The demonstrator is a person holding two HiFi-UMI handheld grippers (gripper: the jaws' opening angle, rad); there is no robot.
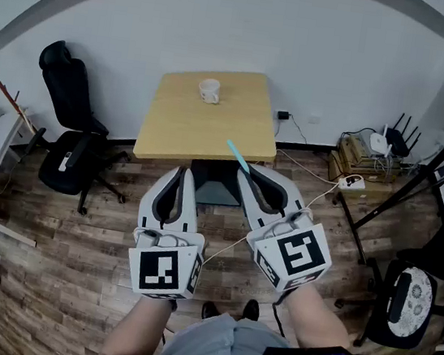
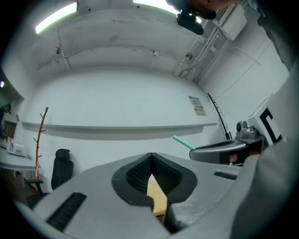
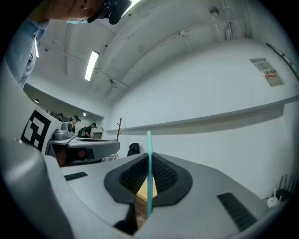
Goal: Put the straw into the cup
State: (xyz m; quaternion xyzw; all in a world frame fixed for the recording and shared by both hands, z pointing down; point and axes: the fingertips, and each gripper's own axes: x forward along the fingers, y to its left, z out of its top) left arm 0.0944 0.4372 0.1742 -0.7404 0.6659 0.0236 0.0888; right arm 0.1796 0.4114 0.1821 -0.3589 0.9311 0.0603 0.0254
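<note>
My right gripper (image 1: 247, 170) is clamped on the teal straw (image 1: 236, 155); left gripper (image 1: 179, 171) closed, empty (tips meeting). Cup (image 1: 209, 90) sits far side of the table (image 1: 171, 129).

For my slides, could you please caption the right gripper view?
Right hand-held gripper shut on a teal straw that stands upright between its jaws.
</note>
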